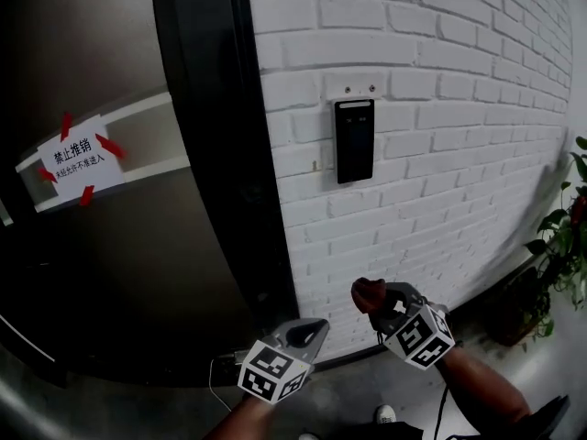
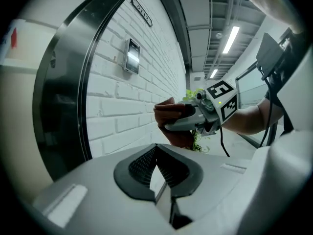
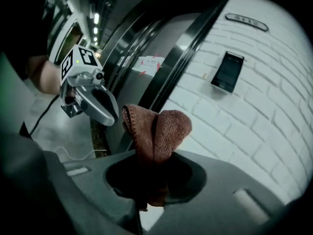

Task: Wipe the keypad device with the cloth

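2 grippers hang low. The left gripper [image 1: 312, 330] is pinched together on nothing. Higher up, the keypad [image 1: 354, 140] sits on the brick wall [image 1: 440, 163]. The right gripper [image 1: 383, 299] clamps the brown cloth [image 1: 368, 292] well below it, so wiping looks unstarted.

White brick wall [image 1: 440, 108] meets a black door frame [image 1: 206, 108] and dark door [image 1: 110, 246] with a taped sign [image 1: 71, 160]. Grey floor [image 1: 358, 397]; plant [image 1: 561, 236] at right; strip lights [image 2: 231, 38] overhead.
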`<state>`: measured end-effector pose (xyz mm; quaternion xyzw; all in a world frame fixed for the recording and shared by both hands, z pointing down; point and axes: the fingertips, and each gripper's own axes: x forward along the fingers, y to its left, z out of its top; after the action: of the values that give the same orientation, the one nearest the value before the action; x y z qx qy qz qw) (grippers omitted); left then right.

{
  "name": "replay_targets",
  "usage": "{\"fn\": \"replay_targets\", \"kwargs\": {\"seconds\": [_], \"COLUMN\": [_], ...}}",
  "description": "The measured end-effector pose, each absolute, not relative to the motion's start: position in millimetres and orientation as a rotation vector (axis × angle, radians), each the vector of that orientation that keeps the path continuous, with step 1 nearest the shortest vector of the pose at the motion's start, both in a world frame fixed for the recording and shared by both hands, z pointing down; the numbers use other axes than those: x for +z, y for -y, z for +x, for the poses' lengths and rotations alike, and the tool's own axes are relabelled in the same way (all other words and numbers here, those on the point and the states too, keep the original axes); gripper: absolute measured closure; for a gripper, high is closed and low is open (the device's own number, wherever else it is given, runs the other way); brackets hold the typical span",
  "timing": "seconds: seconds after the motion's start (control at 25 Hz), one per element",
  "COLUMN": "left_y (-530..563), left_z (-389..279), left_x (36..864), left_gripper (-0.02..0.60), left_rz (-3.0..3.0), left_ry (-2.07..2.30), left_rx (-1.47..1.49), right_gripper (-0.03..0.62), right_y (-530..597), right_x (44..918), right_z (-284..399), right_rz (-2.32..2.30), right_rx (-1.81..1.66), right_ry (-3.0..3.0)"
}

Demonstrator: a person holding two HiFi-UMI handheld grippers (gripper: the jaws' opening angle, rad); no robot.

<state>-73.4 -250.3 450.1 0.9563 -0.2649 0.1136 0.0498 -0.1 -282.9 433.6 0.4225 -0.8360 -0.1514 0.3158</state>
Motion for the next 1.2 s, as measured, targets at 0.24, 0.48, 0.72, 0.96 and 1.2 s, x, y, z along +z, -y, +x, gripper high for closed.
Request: {"fn": "replay_targets", "kwargs": {"seconds": [0.24,0.48,0.72,0.96,1.2], "left_y": [220,161,92,29,-10], "left_z": [-79,-65,-26,26,46], "left_x": [453,453,467,480,486], "left_gripper": [0.565,0.565,0.565,0.565,0.565], "left_rz": [2.911,2.858,2.74,2.664,2.602], "left_ry": [0.818,0.951,1.092,1.199,1.244], "left_rx": [0.31,0.232,0.171,0.175,0.214], "right_gripper": [0.537,0.537,0.537,0.537,0.537], "right_y": [226,158,85,33,5], "right_x": [452,461,473,478,485], "right_z": [23,48,98,153,177], "right_rz": [1.207,1.231,1.147,1.044,0.974], "right_rx": [-0.061,0.24,0.233,0.253,0.282], "right_ry": [2.404,2.647,2.68,2.747,2.773]}}
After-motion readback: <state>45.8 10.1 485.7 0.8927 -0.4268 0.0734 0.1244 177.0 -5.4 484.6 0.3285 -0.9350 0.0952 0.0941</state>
